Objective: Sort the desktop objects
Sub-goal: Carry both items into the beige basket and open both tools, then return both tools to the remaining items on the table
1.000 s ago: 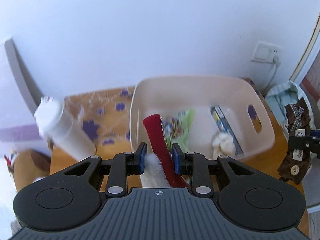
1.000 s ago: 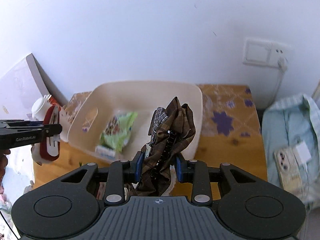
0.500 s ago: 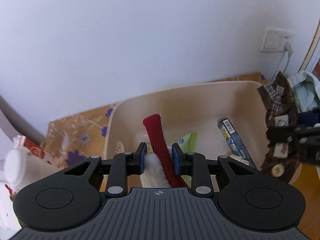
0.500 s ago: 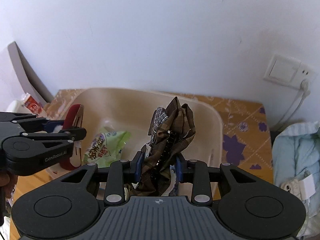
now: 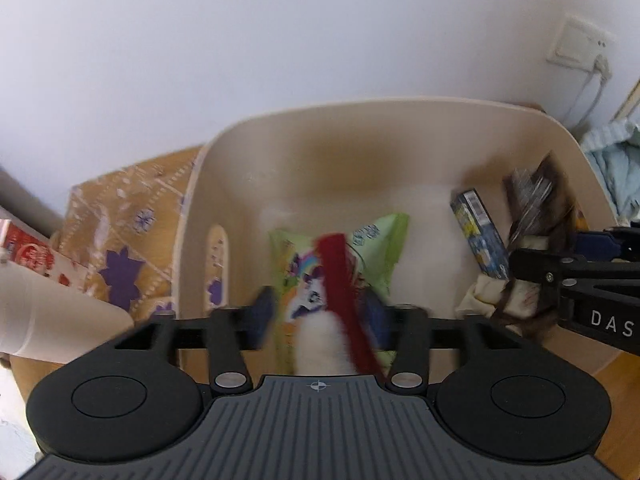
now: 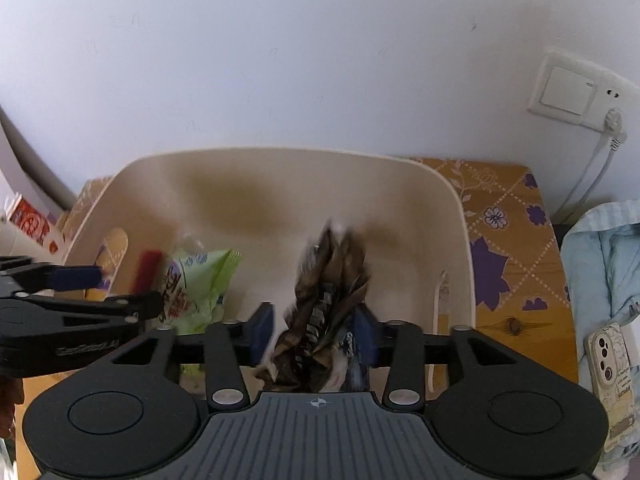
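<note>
Since a second ago both grippers have been carried down over the cream bin (image 5: 384, 136) and their clamped jaws have been released; both pairs are now opening. In the left wrist view the red-and-white plush item (image 5: 340, 292) is seen blurred between the spread pads of the left gripper (image 5: 320, 312), no longer pinched, above the green snack packet (image 5: 372, 248) on the bin floor. In the right wrist view the brown plaid fabric piece (image 6: 332, 280) hangs loose between the parted pads of the right gripper (image 6: 316, 330), near the bin's right wall.

Both items are judged light, soft and limp: they would be expected to drop without bouncing and to fold where they land. If either had to be retaken, a bunched or thick part would be best pinched, since thin edges would slip. The plush shows a fleecy white pile with a flat red strip; the fabric is crumpled, woven and checked.

The bin is smooth, rounded-cornered plastic with slot handles. A stiff blue printed box (image 5: 478, 236) lies toward its right side. The bin rests on a tabletop (image 6: 516, 240) covered in a glossy floral-patterned sheet.
</note>
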Available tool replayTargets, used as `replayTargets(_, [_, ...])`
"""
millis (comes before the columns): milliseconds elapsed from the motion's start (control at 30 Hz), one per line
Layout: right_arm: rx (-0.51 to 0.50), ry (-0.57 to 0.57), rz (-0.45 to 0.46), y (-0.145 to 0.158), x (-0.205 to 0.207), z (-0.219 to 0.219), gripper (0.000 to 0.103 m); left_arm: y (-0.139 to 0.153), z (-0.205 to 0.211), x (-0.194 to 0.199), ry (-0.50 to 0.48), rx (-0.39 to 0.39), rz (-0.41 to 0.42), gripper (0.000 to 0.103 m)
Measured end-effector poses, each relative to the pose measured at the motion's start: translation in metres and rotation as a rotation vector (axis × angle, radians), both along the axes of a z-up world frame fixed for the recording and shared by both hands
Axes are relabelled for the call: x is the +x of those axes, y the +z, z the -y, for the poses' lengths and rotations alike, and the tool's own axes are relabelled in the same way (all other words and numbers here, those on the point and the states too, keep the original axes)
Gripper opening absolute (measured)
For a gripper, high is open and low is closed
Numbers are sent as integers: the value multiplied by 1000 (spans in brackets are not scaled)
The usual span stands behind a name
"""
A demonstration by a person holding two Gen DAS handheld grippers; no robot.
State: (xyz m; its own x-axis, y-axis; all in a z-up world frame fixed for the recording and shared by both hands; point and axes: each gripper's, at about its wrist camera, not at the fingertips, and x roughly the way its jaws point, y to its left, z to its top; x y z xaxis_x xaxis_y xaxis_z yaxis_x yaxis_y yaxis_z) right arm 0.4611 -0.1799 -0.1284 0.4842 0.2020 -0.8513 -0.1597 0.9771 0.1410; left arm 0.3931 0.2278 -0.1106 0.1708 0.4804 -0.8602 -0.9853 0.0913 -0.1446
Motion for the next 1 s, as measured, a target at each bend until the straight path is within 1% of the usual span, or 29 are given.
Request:
replayTargets(33, [6,-3,10,2,-2,2,68,1,0,-1,15,14,-2,74])
replayTargets(67, [12,-3,19,6,-5,3,71,4,3,-4,32,30,4,74])
replayTargets(133, [14,3,36,13,-11,8,78,8,6,-11,54,36,26,74])
replayTargets(200, [1,23,61,21,-21,10,80,12,11,-16,64,38,40,74])
replayTargets(267, [-23,53,84,29,-32,11,88,17,20,-21,61,54,46,74])
replayTargets(333, [-22,67,103,35,-47,19,98,23,29,-26,53,54,47,74])
replayTargets(433, [-2,93,116,48,-66,29,101,34,47,-33,22,83,54,74])
replayTargets(500, [-11,107,124,51,-77,29,103,41,60,-38,11,106,32,75])
replayTargets(567, [3,116,124,58,-90,36,103,45,72,-42,-1,124,6,75])
replayTargets(700, [28,130,130,66,-115,43,103,45,89,-49,13,120,18,76])
replayTargets(833, [4,183,127,59,-140,42,103,36,112,-49,21,118,5,77])
replayTargets(1000, [-14,211,94,37,-168,42,103,17,138,-43,26,76,6,77])
